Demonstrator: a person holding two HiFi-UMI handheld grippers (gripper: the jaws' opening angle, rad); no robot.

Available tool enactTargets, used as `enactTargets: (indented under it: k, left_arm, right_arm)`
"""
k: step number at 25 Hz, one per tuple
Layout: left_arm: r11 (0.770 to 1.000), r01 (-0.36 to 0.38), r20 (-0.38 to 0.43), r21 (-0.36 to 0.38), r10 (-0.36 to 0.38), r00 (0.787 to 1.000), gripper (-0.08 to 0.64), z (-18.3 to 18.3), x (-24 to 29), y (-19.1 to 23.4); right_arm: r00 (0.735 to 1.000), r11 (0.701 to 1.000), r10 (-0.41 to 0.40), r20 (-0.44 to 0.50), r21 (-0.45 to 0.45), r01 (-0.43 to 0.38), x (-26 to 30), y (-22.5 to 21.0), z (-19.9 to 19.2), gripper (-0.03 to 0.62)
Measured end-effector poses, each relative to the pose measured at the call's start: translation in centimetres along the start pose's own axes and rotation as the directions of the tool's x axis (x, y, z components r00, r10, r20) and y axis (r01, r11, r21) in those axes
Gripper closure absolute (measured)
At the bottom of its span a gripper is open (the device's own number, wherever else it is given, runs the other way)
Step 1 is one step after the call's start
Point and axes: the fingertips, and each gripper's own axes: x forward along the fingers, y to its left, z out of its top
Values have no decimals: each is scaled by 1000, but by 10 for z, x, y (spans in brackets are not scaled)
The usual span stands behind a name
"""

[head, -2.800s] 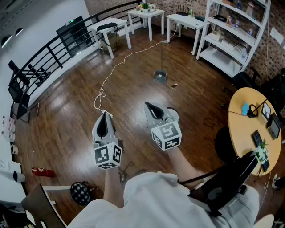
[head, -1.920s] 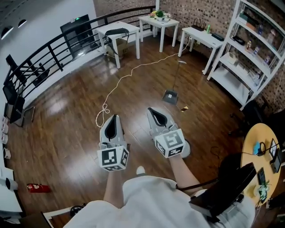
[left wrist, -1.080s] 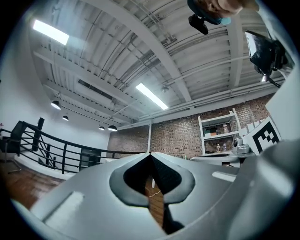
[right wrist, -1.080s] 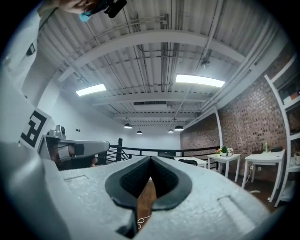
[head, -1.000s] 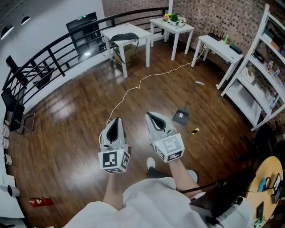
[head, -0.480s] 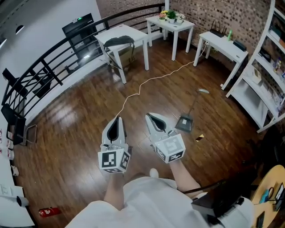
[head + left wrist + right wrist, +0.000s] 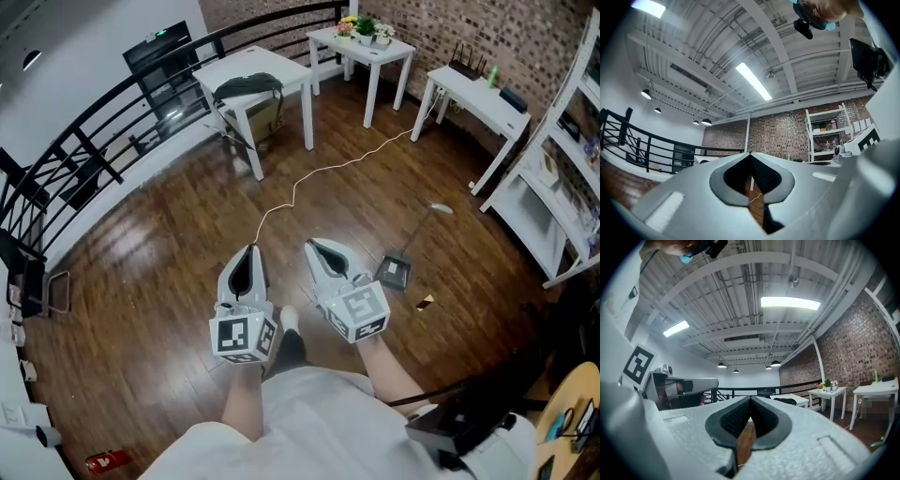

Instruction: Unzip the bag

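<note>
A dark bag [image 7: 247,87] lies on a white table [image 7: 246,66] at the far side of the room, well ahead of both grippers. In the right gripper view the bag [image 7: 787,401] shows as a small dark lump on that table. My left gripper [image 7: 247,250] and my right gripper [image 7: 313,246] are held side by side over the wooden floor. Both are shut with nothing between the jaws. The left gripper [image 7: 750,153] and the right gripper [image 7: 751,399] point level across the room.
A white cable [image 7: 309,173] snakes across the floor from the far tables. A dustpan [image 7: 394,272] with a long handle lies to the right. Two more white tables [image 7: 361,33] [image 7: 473,89] stand at the back, a white shelf [image 7: 562,178] at right, a black railing [image 7: 94,155] at left.
The room has slid past in the head view: the table with the bag is closer and more central. Both grippers stay shut in the same spot before the body.
</note>
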Motion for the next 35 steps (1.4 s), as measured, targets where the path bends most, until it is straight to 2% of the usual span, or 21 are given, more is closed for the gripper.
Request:
enactTargets:
  k: [3,11,15,23,31,35]
  left_arm:
    - [1000,-10,7,-10,10,1000,543,-2,43,42]
    - [1000,-19,28,-13,19,999,543,21,176,149]
    - [1000,-19,16,-12,19,1000,543,20,228,194]
    - [1000,17,-40,-20,-17,999,543,-17,337,230]
    - [1000,-21,-56,-1,21,998,543,-57,494,266]
    - [999,-40,-58,18,41,997,543,-60,576,275]
  right_arm:
    - [1000,1000,2,-4,-13,-2,57,-13,0,604]
    - [1000,999,-2,4,-38,2,223,-62,33,604]
    - [1000,999,-27,11,-27,27,286,-86,35,604]
    - [997,998,-67,-35,14,67,373,-161,5,604]
    - [1000,999,-29,5,19,29,492,-285,-1,604]
    - [1000,1000,-22,19,18,21,546,-355,6,604]
